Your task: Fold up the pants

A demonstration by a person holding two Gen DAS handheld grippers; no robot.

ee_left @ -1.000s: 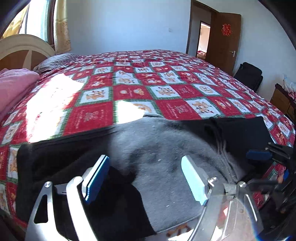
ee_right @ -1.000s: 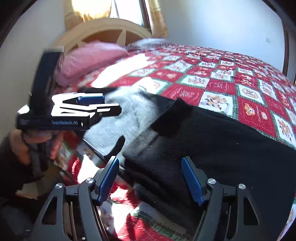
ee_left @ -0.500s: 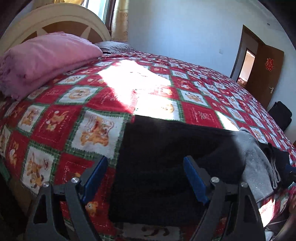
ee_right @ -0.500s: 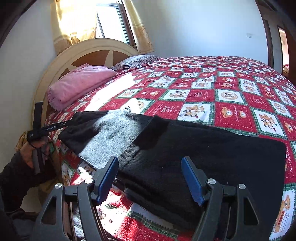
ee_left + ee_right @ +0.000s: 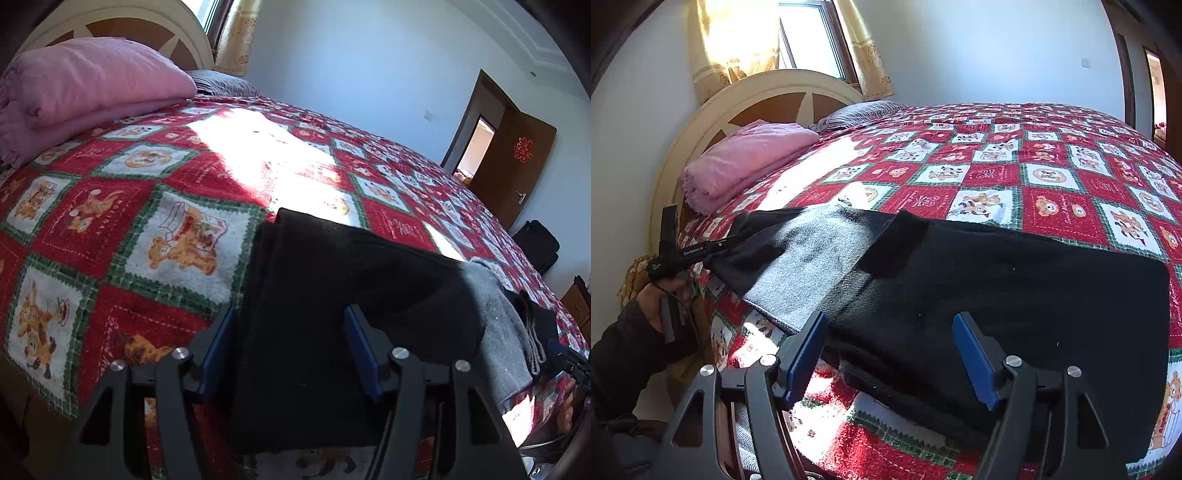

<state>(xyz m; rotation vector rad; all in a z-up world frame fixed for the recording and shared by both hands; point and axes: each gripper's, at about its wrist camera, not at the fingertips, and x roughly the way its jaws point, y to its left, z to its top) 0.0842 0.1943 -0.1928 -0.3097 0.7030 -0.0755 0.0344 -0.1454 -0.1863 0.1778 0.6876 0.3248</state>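
Bedroom, red patchwork bedspread (image 5: 1052,177), sunlit toward the headboard. Pants (image 5: 997,280) lie flat along the near edge of the bed, long axis parallel to that edge, grey lining turned out at mid-length. Left gripper (image 5: 290,345), fingers apart, straddles the headboard-side end, cloth between but unclamped. Right gripper (image 5: 890,354), fingers apart, hovers at the other half. Each hand nearest its own end; next grip likely these ends.
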